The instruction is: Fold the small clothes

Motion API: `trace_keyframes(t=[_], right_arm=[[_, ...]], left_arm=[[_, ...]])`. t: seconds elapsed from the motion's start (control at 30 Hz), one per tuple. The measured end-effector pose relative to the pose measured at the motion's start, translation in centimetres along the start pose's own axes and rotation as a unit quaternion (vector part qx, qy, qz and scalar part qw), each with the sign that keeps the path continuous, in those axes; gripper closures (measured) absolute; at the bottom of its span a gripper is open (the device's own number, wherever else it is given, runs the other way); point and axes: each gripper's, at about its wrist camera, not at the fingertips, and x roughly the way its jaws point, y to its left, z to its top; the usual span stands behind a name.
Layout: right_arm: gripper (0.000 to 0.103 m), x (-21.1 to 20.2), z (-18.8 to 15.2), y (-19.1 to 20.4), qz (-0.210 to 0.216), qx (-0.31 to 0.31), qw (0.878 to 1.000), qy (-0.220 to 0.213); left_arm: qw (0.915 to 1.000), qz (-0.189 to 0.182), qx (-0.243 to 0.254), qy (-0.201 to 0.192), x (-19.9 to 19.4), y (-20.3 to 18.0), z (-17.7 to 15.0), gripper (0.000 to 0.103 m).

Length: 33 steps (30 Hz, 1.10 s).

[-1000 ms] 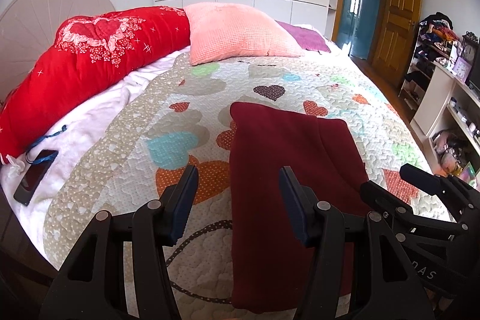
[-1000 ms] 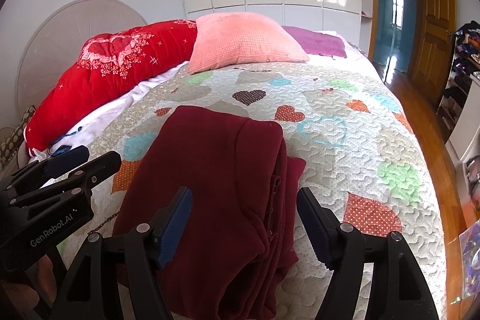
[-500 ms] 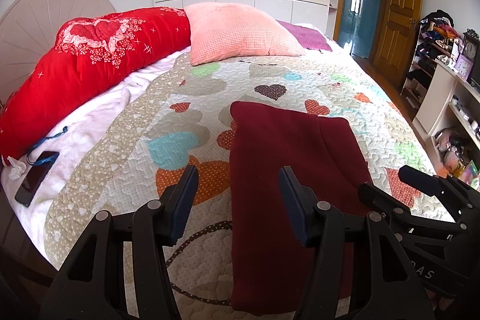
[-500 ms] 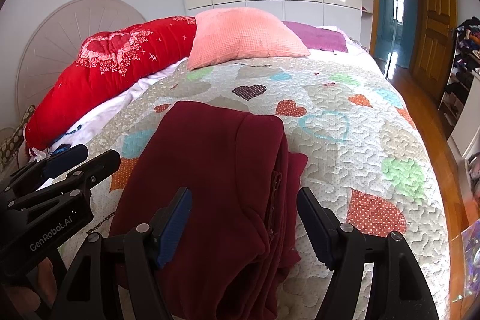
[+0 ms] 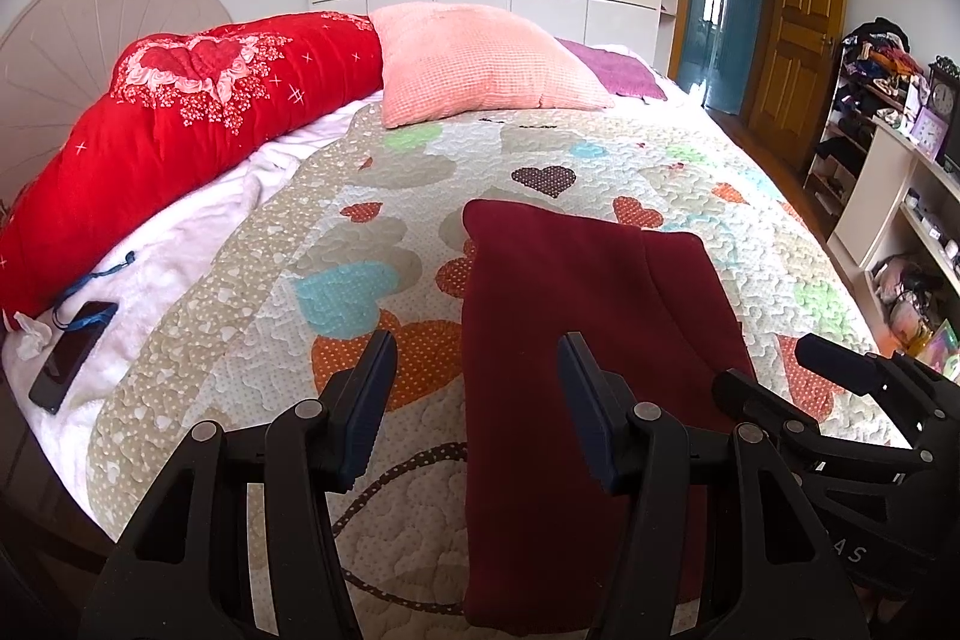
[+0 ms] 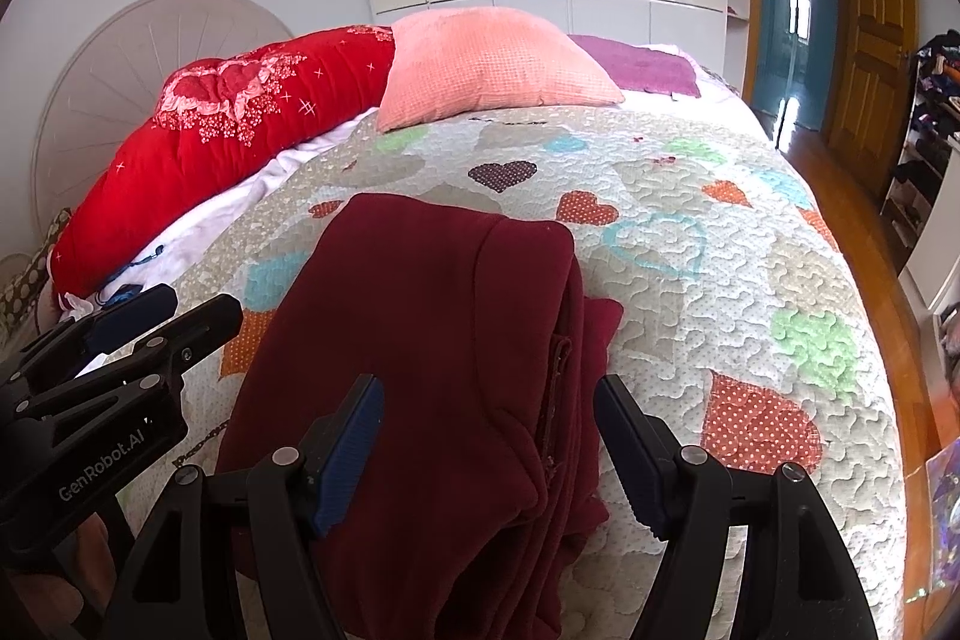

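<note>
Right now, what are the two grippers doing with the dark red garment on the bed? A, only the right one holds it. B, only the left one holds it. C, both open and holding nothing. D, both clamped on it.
C: the left gripper and right gripper both stand with jaws apart above the folded dark red garment, gripping no cloth.

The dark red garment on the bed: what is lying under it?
The garment lies folded on the heart-patterned quilt, which shows all around it. Extra layers of the same cloth stick out at its right edge. Whatever is directly beneath it is covered.
</note>
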Motion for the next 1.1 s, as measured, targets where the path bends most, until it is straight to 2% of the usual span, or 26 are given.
trace_keyframes(t=[1.1], right_arm=[[0.033, 1.2, 0.1, 0.1, 0.005, -0.002, 1.000, 0.015]], left_arm=[[1.0000, 0.003, 0.004, 0.008, 1.0, -0.2, 0.0, 0.047]])
